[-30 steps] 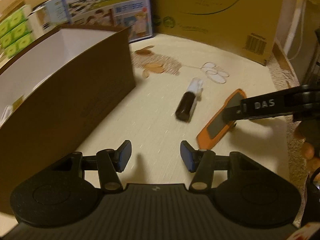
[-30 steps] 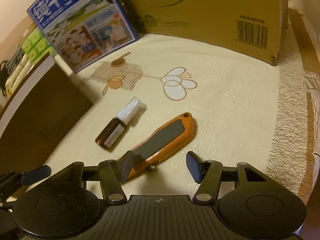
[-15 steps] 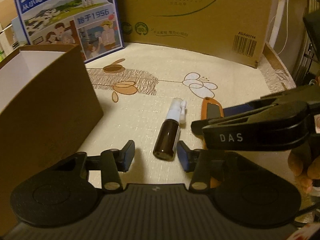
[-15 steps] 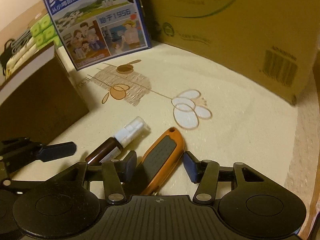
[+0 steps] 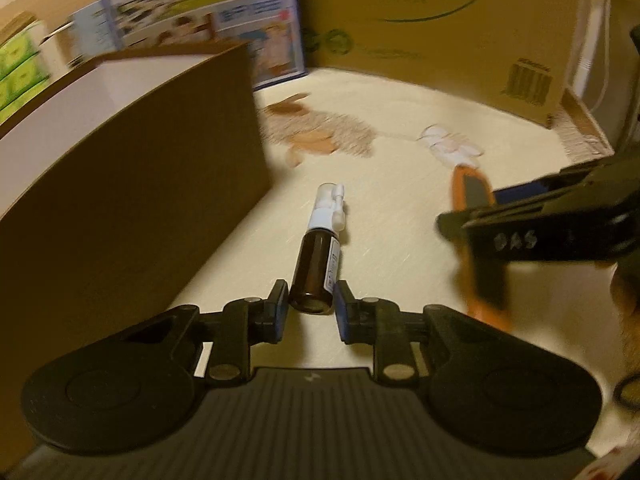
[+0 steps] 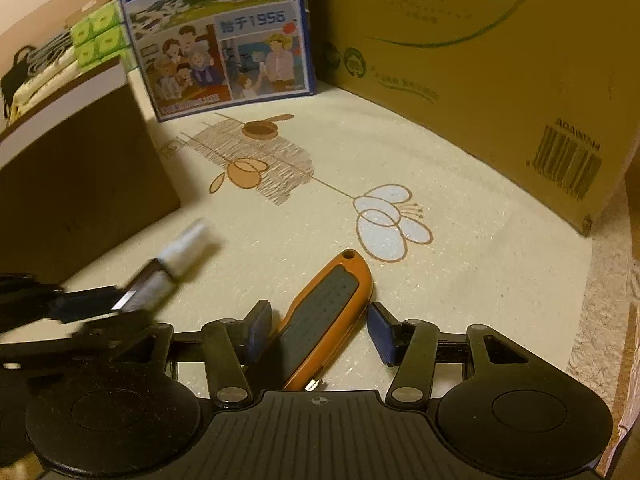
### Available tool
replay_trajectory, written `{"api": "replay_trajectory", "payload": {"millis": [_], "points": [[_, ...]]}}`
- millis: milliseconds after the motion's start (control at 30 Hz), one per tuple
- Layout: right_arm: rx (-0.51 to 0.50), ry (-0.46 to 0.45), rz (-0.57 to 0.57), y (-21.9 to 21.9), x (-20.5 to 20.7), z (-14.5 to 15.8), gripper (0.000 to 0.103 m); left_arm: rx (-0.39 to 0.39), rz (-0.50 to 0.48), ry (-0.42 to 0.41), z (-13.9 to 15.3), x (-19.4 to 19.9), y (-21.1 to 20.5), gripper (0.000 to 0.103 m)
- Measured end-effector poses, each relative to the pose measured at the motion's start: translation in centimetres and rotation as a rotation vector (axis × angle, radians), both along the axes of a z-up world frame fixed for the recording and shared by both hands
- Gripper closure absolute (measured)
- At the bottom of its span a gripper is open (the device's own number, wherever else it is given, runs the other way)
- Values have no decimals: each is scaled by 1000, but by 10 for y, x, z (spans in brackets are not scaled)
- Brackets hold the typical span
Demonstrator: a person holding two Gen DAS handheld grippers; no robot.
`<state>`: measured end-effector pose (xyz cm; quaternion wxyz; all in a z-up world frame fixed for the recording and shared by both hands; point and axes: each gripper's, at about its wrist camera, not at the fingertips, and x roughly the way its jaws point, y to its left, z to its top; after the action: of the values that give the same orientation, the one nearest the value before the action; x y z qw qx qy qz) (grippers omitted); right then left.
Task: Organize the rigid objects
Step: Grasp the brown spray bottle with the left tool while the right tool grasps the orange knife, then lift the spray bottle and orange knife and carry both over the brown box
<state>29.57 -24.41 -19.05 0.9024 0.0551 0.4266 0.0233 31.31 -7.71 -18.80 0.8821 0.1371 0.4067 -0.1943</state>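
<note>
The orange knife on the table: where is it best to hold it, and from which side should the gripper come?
Grip the knife across its grey-padded middle, coming from its near end along its length, as the right gripper now sits. It lies flat, long and narrow, so the long edges suit the open jaws.

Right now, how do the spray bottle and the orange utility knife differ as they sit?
The spray bottle is a dark round cylinder with a white nozzle; the utility knife is flat, orange with a grey grip. The left gripper has closed on the bottle; the right gripper straddles the knife, jaws apart. Both lie along their gripper's fingers.
</note>
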Motion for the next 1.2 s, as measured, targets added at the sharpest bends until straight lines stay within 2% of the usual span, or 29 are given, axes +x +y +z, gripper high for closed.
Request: {"api": "replay_trajectory", "payload": {"millis": [67, 133, 233, 333, 433, 500, 567, 600, 833, 933, 967, 1033, 1200], "points": [[-6, -19, 54, 6, -2, -1, 61, 15, 37, -4, 2, -10, 12, 82], [15, -35, 146, 14, -8, -1, 64, 27, 79, 2, 3, -20, 25, 82], [-20, -56, 269, 30, -22, -2, 64, 26, 133, 31, 5, -37, 42, 83], [-4, -50, 324, 39, -35, -3, 64, 15, 160, 50, 8, -50, 54, 83], [-5, -43, 294, 42, -39, -5, 64, -5, 178, 83, 10, -49, 58, 82], [3, -35, 270, 42, -35, -6, 64, -2, 179, 85, 12, -43, 57, 77], [10, -24, 245, 40, -31, -5, 64, -3, 168, 81, 14, -37, 54, 66], [9, -16, 237, 40, -29, -5, 64, 1, 165, 81, 14, -35, 53, 66], [-27, -4, 219, 45, -28, -5, 64, 25, 166, 91, 6, -18, 42, 67], [-58, -9, 232, 51, -29, -5, 64, 24, 170, 89, 6, -15, 41, 74], [-62, -10, 237, 51, -31, -5, 68, 25, 171, 89, 5, -15, 40, 78], [-57, -13, 248, 51, -33, -5, 71, 29, 167, 89, 6, -16, 39, 82], [-11, 2, 256, 48, -39, -1, 72, 16, 167, 101, 9, -22, 41, 82]]}}
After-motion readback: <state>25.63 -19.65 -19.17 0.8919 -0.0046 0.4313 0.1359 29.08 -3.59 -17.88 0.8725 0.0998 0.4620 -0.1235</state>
